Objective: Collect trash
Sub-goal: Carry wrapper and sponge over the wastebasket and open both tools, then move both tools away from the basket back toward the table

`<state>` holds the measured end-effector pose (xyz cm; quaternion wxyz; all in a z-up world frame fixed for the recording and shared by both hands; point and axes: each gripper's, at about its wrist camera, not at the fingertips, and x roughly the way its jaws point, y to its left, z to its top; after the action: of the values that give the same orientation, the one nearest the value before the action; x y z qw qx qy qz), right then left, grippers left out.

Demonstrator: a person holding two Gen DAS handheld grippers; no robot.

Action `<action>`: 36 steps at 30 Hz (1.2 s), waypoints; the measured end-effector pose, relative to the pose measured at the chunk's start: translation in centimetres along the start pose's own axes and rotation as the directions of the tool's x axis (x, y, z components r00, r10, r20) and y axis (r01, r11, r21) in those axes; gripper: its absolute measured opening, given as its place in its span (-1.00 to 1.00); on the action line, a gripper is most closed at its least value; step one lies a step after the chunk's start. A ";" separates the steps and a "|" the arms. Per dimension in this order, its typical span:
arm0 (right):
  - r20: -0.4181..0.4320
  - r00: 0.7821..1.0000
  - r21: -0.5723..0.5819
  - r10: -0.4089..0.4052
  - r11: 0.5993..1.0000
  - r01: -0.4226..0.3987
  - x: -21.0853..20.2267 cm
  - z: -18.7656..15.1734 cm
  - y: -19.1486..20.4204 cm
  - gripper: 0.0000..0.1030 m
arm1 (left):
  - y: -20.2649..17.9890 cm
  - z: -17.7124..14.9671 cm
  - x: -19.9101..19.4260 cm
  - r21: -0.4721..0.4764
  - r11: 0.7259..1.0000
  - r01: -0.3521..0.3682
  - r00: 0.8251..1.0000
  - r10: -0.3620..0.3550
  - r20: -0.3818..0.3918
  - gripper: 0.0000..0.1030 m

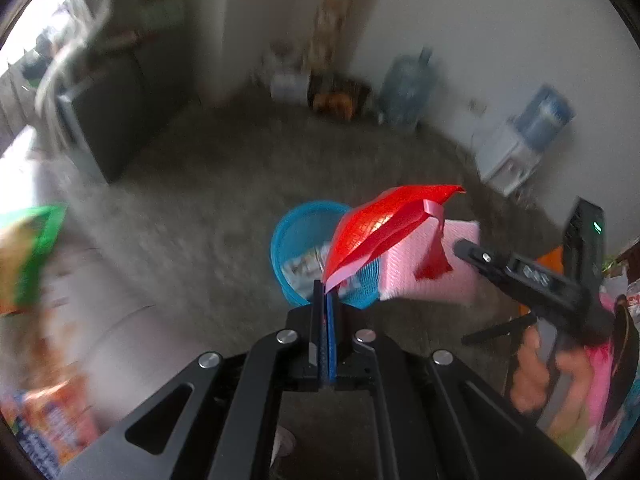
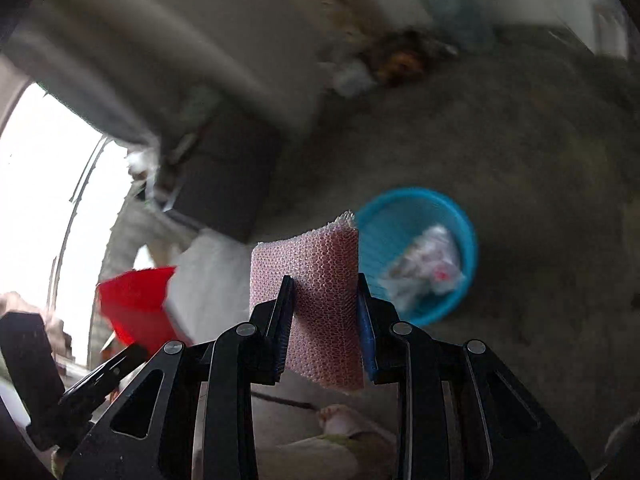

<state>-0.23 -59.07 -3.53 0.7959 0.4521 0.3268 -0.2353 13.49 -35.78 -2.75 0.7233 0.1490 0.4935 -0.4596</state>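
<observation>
My left gripper (image 1: 328,286) is shut on the corner of a red wrapper (image 1: 384,224) with a pink inner side, which stands up and to the right of the tips. My right gripper (image 2: 325,280) is shut on a pink foam sponge (image 2: 320,280), gripped across its width. In the left wrist view the right gripper (image 1: 460,246) and the pink foam sponge (image 1: 424,272) hang to the right. A blue basket (image 1: 296,232) stands on the floor beyond both grippers, with crumpled white packaging (image 2: 424,268) inside. The left gripper's red wrapper (image 2: 136,300) shows at the left of the right wrist view.
The floor is grey carpet (image 1: 224,184). A dark cabinet (image 1: 116,108) stands at the left, water jugs (image 1: 408,88) and a white dispenser (image 1: 516,148) along the far wall. Snack packets (image 1: 28,256) lie on a pale surface at the left. A hand (image 1: 536,376) holds the right gripper.
</observation>
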 end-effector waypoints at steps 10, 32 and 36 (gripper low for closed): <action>-0.057 0.996 0.248 -0.066 0.966 0.078 7.7 2.6 -6.6 -0.33 | -2.3 3.8 15.7 -0.092 0.996 0.010 0.972 -0.031 -0.235 -0.89; -0.268 0.963 0.236 0.016 0.970 0.049 6.8 -3.6 -8.7 0.37 | 0.1 -0.6 -1.8 -0.105 0.994 0.032 0.998 -0.037 -0.050 0.52; -0.264 0.963 0.147 0.053 0.989 -0.014 4.8 -3.6 -5.1 0.37 | 2.2 -4.7 -8.4 -0.120 0.992 -0.040 0.997 0.048 0.062 0.67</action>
<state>-1.49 -58.76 -11.33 0.7137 0.5414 0.4055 -0.1819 11.82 -27.09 1.67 0.7564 0.1015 0.4930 -0.4178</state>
